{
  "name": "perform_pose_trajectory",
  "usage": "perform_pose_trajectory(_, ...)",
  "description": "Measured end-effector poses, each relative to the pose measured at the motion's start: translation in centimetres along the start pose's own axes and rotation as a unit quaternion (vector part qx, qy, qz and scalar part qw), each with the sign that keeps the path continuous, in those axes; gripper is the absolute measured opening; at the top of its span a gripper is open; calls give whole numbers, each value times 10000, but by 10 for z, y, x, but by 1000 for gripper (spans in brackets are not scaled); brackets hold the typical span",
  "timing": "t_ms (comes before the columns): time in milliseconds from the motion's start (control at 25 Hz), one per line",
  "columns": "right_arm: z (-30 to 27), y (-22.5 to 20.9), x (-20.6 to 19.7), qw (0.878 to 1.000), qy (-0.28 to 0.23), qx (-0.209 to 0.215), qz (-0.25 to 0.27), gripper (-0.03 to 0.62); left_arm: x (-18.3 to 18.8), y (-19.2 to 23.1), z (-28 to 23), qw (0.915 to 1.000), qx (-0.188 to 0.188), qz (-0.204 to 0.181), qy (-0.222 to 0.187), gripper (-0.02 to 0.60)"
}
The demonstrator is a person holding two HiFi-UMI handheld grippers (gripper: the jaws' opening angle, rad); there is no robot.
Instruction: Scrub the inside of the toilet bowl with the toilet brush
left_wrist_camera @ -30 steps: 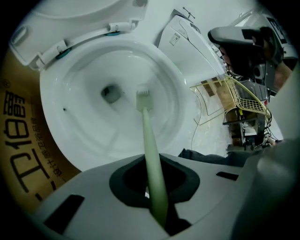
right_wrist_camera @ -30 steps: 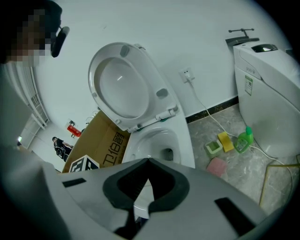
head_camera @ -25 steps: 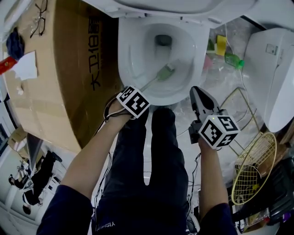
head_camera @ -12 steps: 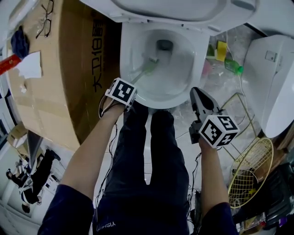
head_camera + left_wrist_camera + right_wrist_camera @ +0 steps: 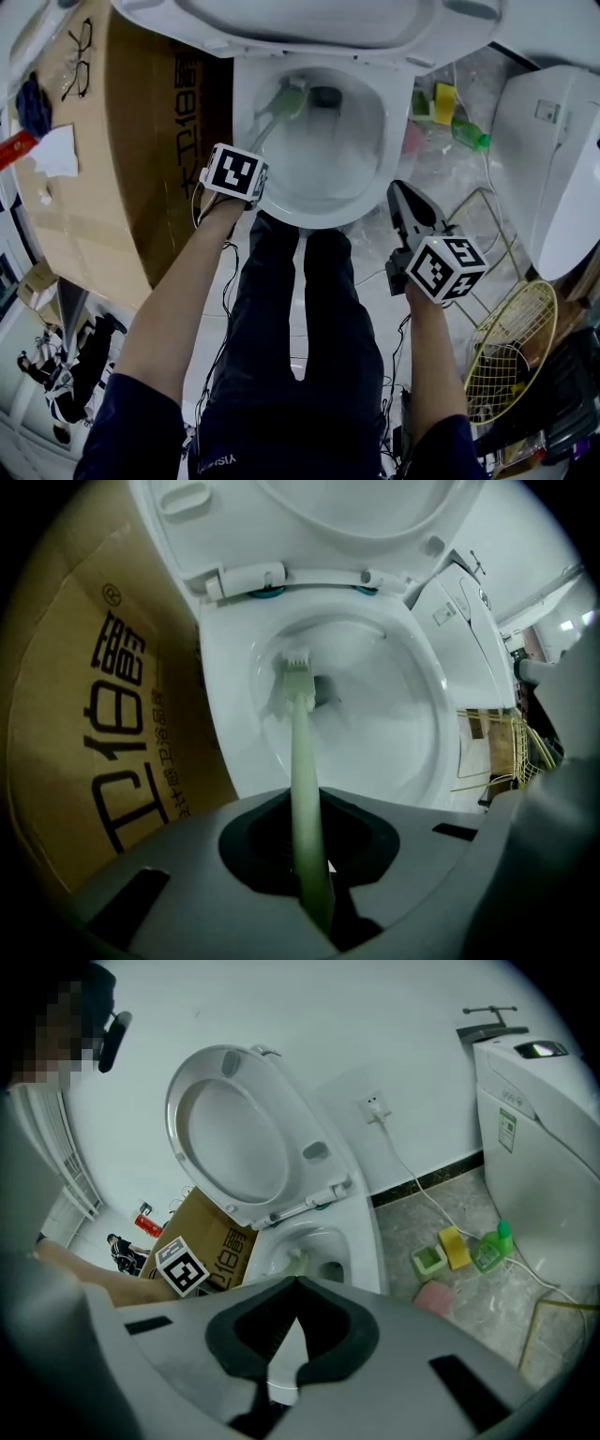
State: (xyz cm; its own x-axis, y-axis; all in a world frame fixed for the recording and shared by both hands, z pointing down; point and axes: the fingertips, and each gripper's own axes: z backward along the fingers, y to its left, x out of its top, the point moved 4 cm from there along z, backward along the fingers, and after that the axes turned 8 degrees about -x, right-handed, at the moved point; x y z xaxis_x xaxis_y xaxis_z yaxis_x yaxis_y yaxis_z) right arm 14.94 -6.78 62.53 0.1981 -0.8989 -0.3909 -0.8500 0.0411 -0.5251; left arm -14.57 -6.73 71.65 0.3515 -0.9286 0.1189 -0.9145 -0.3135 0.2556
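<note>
Head view – Sam: What is the left gripper (image 5: 246,155) doing?

Lily: It is squeezing the pale green handle of the toilet brush (image 5: 289,99). In the left gripper view its 2 jaws are pinching the handle tight. The stick is running up the middle of the frame into the toilet bowl (image 5: 328,214).

Sam: Where is the brushy end sitting?

Lily: It is sitting inside the bowl, at the upper left part of the wall. It is just beside the dark drain hole (image 5: 325,96).

Sam: And the right gripper (image 5: 401,187)?

Lily: It is hanging outside the bowl, to the lower right of the rim. In the right gripper view its 2 jaws are sitting together. Nothing is lying between them.

Sam: What else is showing?

Lily: The lifted seat (image 5: 319,23) is standing up along the top edge of the frame. A big cardboard box (image 5: 112,159) is standing at the left, just beside the bowl. A pair of glasses (image 5: 80,42) is lying on it in the upper left corner. At the upper right, a yellow sponge (image 5: 444,98) and a green bottle (image 5: 469,134) are lying on the gray floor. A gold wire basket (image 5: 511,347) is sitting at the lower right. The person's dark trouser legs (image 5: 300,328) are filling the bottom middle, right below the bowl.
</note>
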Motion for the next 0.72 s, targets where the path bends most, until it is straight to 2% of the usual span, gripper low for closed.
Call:
perform_pose_trajectory(280,3,-8,0,9999,-44,-100,-94,5,31,-30,1,9985,-209,-410,-291,51)
perform_pose_trajectory(440,8,-9,-2,9998,-79,-143,-132,5,40,-60,-2,9946,-363,-850,-478,51)
perform_pose_trajectory(720,14,-5,-12,9996,-114,-198,-165,5,26,-105,-13,9859,-613,-1530,-281,51)
